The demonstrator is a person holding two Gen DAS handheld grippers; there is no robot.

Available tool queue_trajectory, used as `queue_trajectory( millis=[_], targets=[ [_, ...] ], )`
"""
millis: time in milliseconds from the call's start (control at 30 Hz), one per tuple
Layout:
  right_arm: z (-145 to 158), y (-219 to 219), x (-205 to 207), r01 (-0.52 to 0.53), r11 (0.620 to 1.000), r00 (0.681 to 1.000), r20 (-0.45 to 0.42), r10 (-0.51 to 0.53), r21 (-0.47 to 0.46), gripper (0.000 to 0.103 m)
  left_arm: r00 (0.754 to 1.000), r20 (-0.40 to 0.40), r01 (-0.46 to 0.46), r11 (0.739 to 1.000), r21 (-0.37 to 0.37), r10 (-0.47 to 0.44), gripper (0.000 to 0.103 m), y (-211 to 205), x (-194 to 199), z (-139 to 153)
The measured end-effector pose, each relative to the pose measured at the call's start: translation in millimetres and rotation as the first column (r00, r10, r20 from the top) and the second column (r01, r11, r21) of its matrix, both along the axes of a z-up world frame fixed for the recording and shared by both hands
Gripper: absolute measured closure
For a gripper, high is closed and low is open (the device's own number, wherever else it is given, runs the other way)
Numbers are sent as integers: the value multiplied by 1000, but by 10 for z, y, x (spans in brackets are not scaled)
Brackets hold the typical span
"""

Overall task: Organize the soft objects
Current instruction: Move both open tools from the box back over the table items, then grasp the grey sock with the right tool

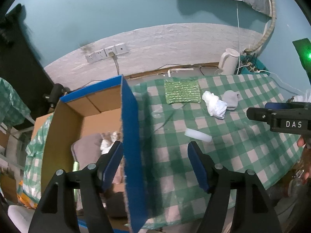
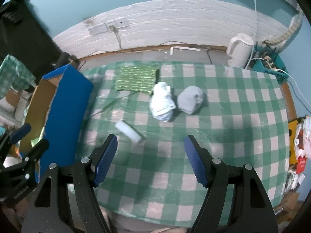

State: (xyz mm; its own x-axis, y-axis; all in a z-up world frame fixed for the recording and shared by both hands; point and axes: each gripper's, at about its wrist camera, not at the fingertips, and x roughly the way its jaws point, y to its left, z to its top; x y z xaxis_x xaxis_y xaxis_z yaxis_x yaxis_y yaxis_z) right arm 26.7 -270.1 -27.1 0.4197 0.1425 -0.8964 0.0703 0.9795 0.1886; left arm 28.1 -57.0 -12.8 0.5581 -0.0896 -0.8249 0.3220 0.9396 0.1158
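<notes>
On the green checked tablecloth (image 2: 233,128) lie a white crumpled cloth (image 2: 162,102), a grey rolled sock (image 2: 190,100), a green shiny pad (image 2: 136,77) and a small white foam block (image 2: 128,131). A cardboard box with blue outer walls (image 1: 130,136) stands at the table's left edge and holds soft items (image 1: 108,141). My left gripper (image 1: 155,155) is open and empty, straddling the box's right wall. My right gripper (image 2: 150,149) is open and empty above the table, near the foam block. The same cloth (image 1: 213,104), sock (image 1: 230,98), pad (image 1: 182,92) and block (image 1: 198,135) show in the left wrist view.
A white kettle (image 2: 241,50) and a teal basket of cables (image 2: 272,68) stand at the back right. Wall sockets (image 1: 107,55) sit on the white wall strip. Bags and clutter (image 2: 299,151) lie beyond the table's right edge. The box also shows in the right wrist view (image 2: 64,112).
</notes>
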Motion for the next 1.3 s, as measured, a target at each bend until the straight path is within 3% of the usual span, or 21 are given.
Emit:
queue_trajectory(
  millis=[500,1300],
  targets=[
    [-352,-473,436,108,994,992,-61,-109,-20,30,997,-69,-30,1000,-6,30,27,-343,396,-224],
    [-1062,-611,1195,179,979,967,-165,-193,-95,30,981,-172,-98,995,-16,94,27,-564,1231,-773]
  ],
)
